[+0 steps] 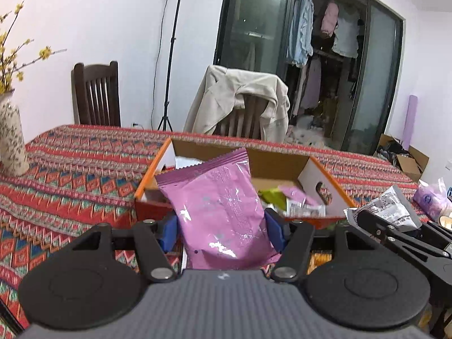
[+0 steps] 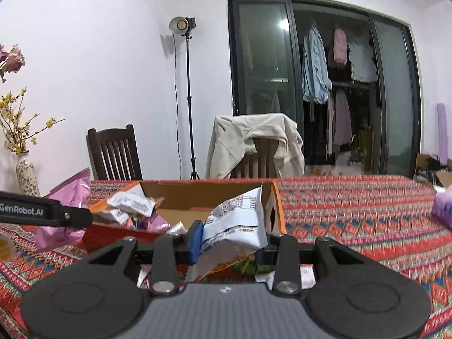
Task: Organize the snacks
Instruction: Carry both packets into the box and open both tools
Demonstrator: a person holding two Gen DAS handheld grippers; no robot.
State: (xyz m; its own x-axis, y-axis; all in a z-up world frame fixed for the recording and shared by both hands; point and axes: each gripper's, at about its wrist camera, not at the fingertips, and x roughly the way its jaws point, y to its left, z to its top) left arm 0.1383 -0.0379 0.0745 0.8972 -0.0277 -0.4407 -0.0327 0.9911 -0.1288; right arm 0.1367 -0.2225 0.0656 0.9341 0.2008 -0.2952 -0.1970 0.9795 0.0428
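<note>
My left gripper is shut on a pink snack bag and holds it upright in front of an open orange cardboard box. The box holds several snack packets. My right gripper is shut on a white and orange snack bag, held in front of the same box. The right gripper and its white bag show at the right of the left wrist view. The left gripper's arm and pink bag show at the left of the right wrist view.
A patterned red tablecloth covers the table. A flower vase stands at the left. A purple packet lies at the right. Two chairs, one draped with a beige jacket, stand behind the table, with a light stand.
</note>
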